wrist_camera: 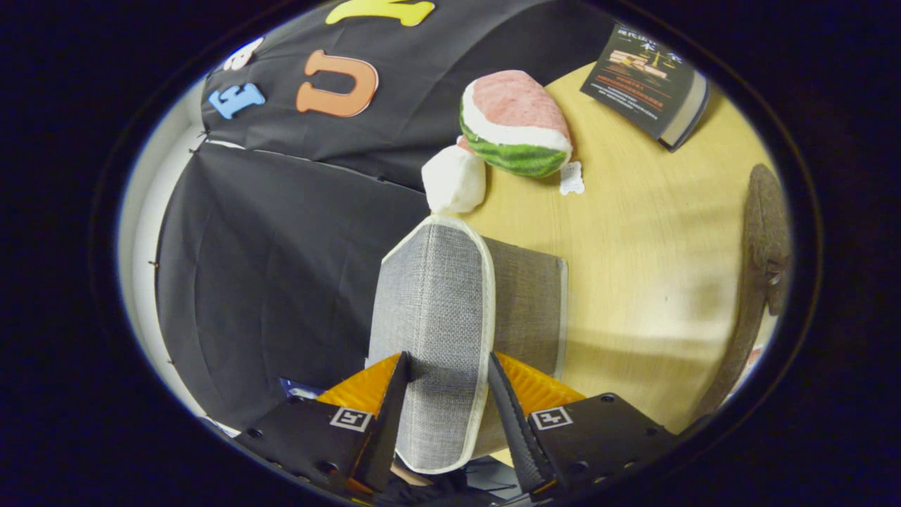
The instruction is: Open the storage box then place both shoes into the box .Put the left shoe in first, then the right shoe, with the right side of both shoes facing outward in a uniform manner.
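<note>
The grey fabric lid [433,296] of the storage box, edged with cream trim, runs straight between my fingers. My gripper [449,359] is shut on the lid, one finger pressing on each face. The lid is lifted away from the darker grey box wall [528,296] beside it, which rests on the light wooden table [633,239]. A brown fabric shape [767,225] lies along the table's far side; it is too warped to tell whether it is a shoe.
Beyond the box lie a watermelon-slice plush [517,123], a white plush [454,179] and a small white tag [571,177]. A dark book [644,81] sits further along the table. The booth's black cloth wall [281,267] stands close by.
</note>
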The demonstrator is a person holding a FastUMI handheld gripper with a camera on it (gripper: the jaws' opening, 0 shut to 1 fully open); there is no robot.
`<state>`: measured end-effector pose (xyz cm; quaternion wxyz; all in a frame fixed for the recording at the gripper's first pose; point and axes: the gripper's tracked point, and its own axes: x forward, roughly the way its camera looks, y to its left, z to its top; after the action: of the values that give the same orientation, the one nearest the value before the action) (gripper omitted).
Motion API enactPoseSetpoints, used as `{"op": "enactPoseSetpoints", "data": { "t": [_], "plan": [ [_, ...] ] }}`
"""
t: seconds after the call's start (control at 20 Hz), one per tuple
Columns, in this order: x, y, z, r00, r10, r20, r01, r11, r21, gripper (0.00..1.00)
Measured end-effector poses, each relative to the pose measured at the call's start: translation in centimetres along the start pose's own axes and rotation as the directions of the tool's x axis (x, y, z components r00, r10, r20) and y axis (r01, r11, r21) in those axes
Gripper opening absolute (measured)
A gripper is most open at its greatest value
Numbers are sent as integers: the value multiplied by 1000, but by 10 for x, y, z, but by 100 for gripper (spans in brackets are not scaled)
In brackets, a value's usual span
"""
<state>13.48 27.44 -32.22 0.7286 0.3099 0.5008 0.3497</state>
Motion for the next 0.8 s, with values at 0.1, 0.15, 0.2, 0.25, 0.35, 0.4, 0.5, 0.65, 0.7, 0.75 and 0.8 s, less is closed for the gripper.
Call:
{"op": "enactPoseSetpoints", "data": {
  "t": [0.1,0.15,0.2,0.25,0.35,0.4,0.5,0.65,0.7,0.75,0.8],
  "plan": [
    [-7,-1,1,1000,9,12,-10,1000,22,55],
    [-8,-2,2,1000,4,17,-4,1000,27,52],
    [-10,-3,2,1000,10,23,-11,999,37,49],
    [-14,-9,5,1000,-1,29,0,999,45,46],
    [-19,-2,4,999,33,32,-35,997,73,32],
    [-19,6,4,997,68,30,-70,994,88,32],
    [-26,28,1,989,143,22,-145,984,105,32],
    [-28,58,-1,982,186,9,-187,981,61,32],
    [-28,70,-3,979,203,1,-203,978,49,32],
    [-27,80,-2,977,212,1,-212,977,38,32],
    [-26,90,-1,976,220,1,-220,975,29,32]
  ]
}}
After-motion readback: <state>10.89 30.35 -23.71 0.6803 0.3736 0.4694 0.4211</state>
